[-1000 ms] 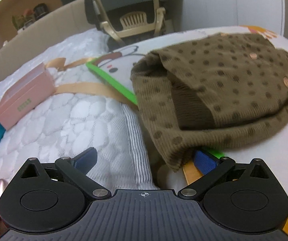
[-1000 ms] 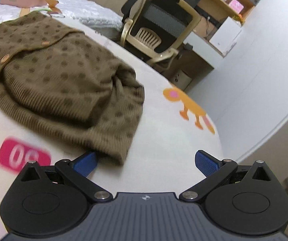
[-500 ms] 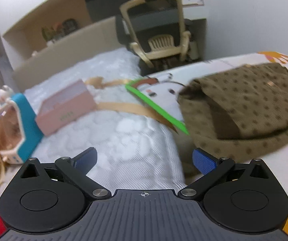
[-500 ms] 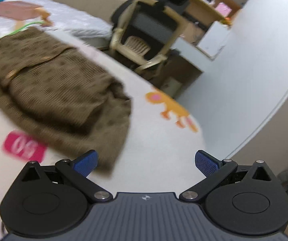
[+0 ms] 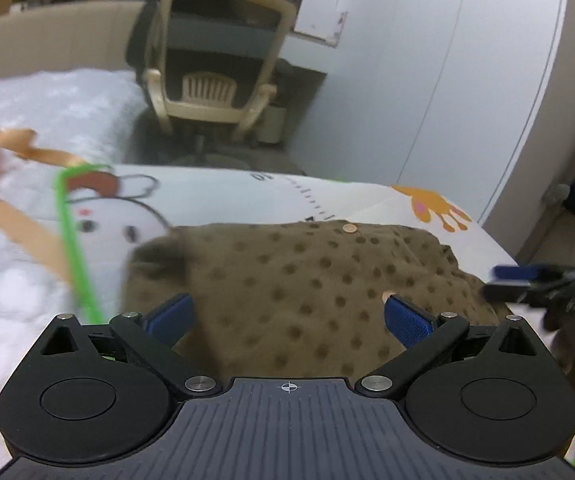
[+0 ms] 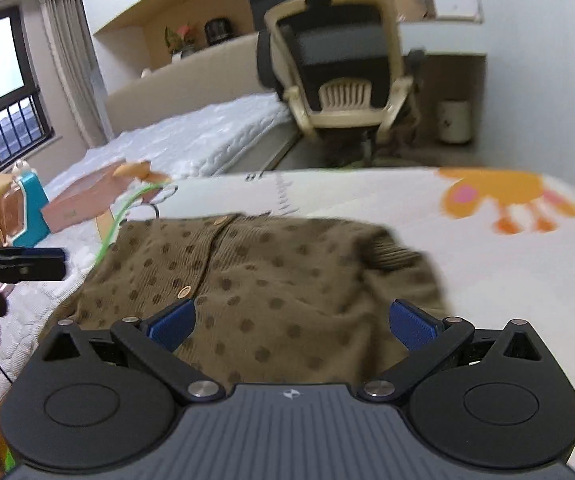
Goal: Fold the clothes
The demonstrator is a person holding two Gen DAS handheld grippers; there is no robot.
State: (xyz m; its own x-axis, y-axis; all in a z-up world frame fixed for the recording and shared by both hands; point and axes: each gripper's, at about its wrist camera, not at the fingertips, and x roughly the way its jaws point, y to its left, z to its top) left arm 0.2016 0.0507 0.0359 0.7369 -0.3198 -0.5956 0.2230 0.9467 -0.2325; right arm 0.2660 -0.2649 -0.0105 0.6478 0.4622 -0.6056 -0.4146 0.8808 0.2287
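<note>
An olive-brown dotted knit cardigan [image 5: 299, 272] lies folded on a white printed mat [image 5: 215, 188]. My left gripper [image 5: 287, 316] hovers open over its near edge, nothing between the blue pads. My right gripper [image 6: 293, 322] is also open above the cardigan [image 6: 271, 280], its pads apart and empty. In the left wrist view the right gripper [image 5: 527, 276] shows at the right edge. The left gripper [image 6: 19, 264] shows at the left edge of the right wrist view. Small round buttons [image 6: 184, 291] run along the cardigan's front.
A beige office chair [image 5: 215, 52] stands beyond the mat, also seen as the chair [image 6: 339, 60]. A quilted white bed [image 6: 191, 136] lies to the left, with a pink box [image 6: 83, 200] and a blue item [image 6: 31, 204]. A grey wall [image 5: 447, 80] is right.
Both grippers have swung back from the cardigan's two ends to face it from the near side, above it. Both stayed open. The cardigan lies where it was.
</note>
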